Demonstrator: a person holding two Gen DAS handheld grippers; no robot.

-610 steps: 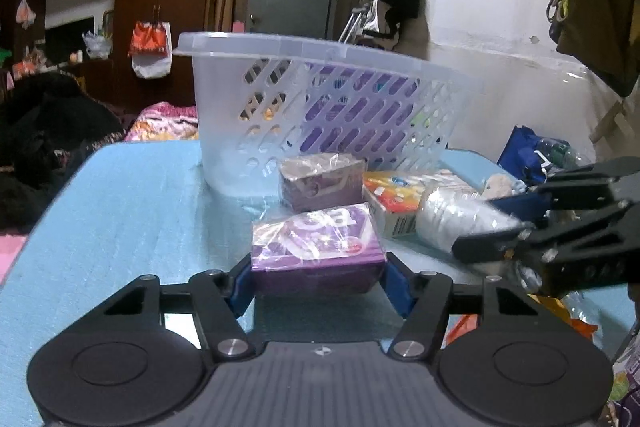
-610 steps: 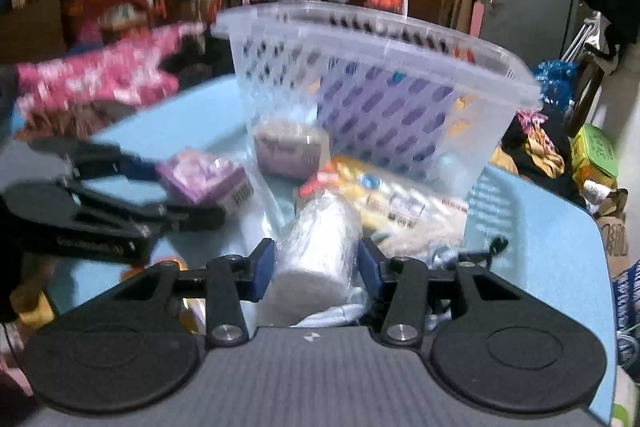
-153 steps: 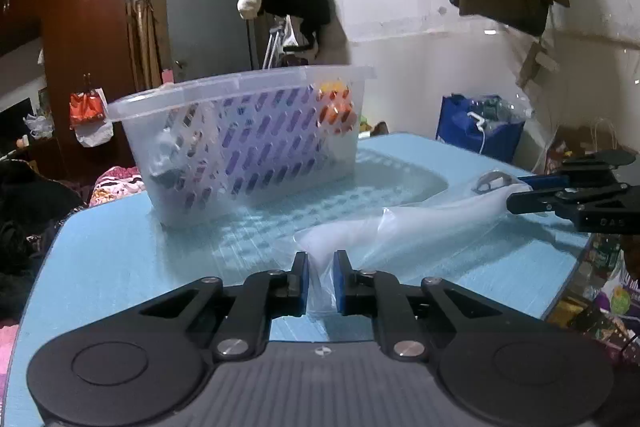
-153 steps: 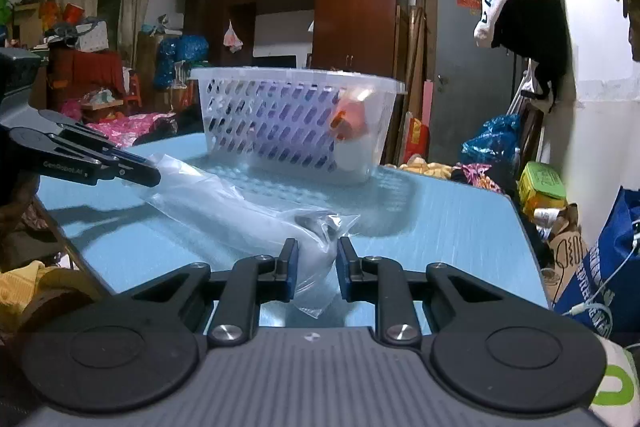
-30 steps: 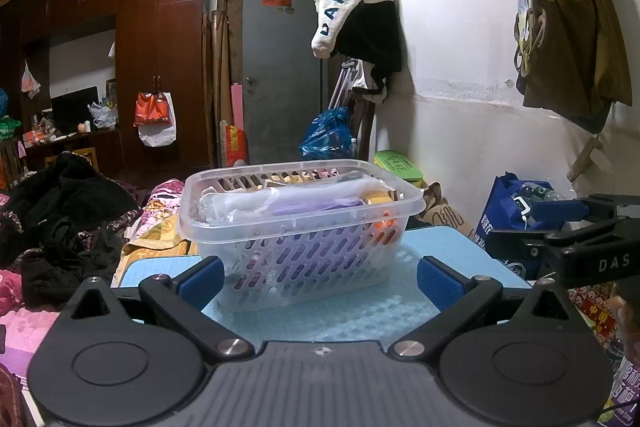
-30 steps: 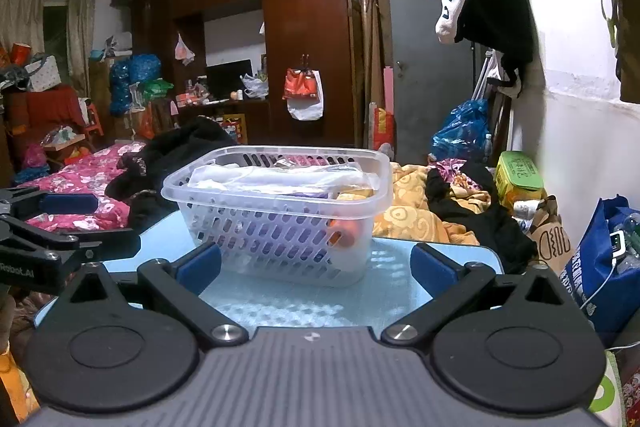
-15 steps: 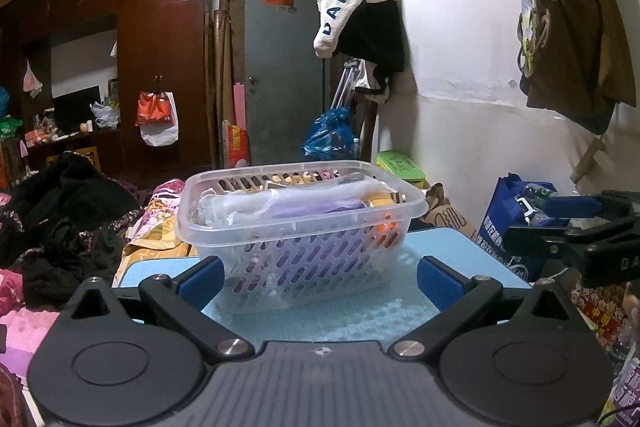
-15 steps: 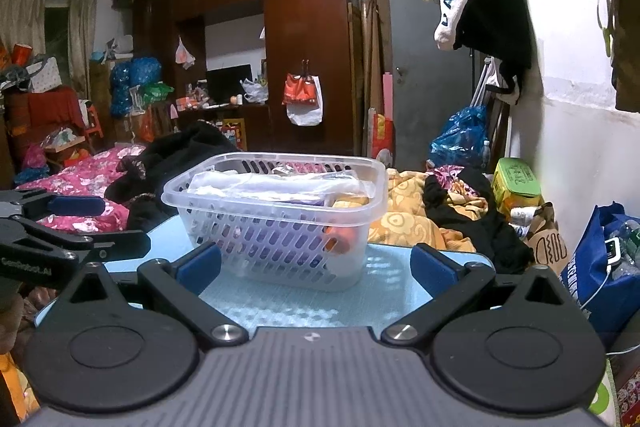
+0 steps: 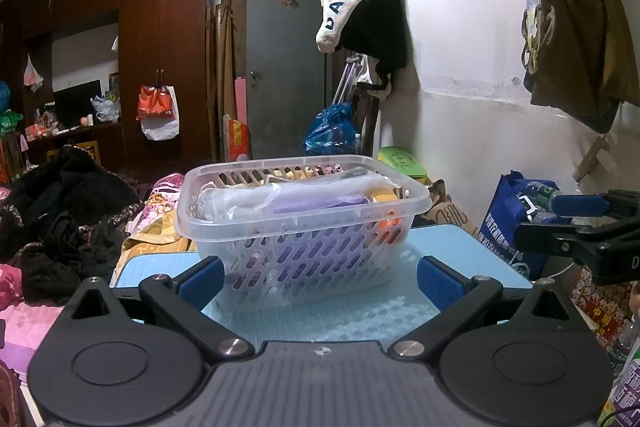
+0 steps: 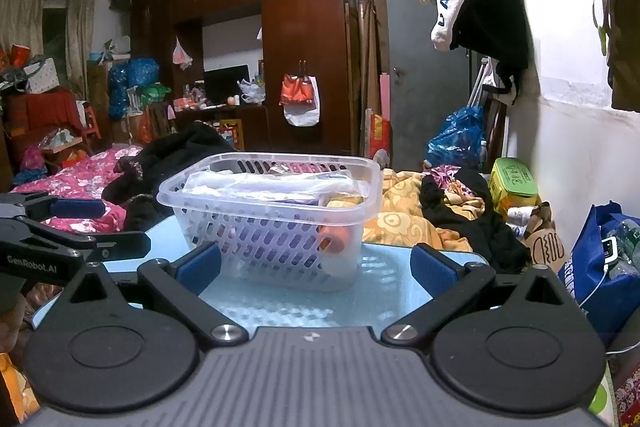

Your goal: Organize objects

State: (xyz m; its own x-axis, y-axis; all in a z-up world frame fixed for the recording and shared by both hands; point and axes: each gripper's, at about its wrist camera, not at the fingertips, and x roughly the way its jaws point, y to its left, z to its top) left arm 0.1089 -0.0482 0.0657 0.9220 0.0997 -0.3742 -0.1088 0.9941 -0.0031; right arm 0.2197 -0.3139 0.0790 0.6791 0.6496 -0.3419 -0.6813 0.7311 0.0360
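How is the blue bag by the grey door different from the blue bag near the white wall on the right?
The bag by the door is crinkly, shiny plastic, bunched and tied shut; the bag by the wall is a stiffer, darker tote standing open, with bottles and a white cable showing. The tote bears white print; the plastic one looks plain. Both are blue and sit low beside the wall.

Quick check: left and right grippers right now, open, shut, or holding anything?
Left gripper: open, holding nothing.
Right gripper: open, holding nothing.
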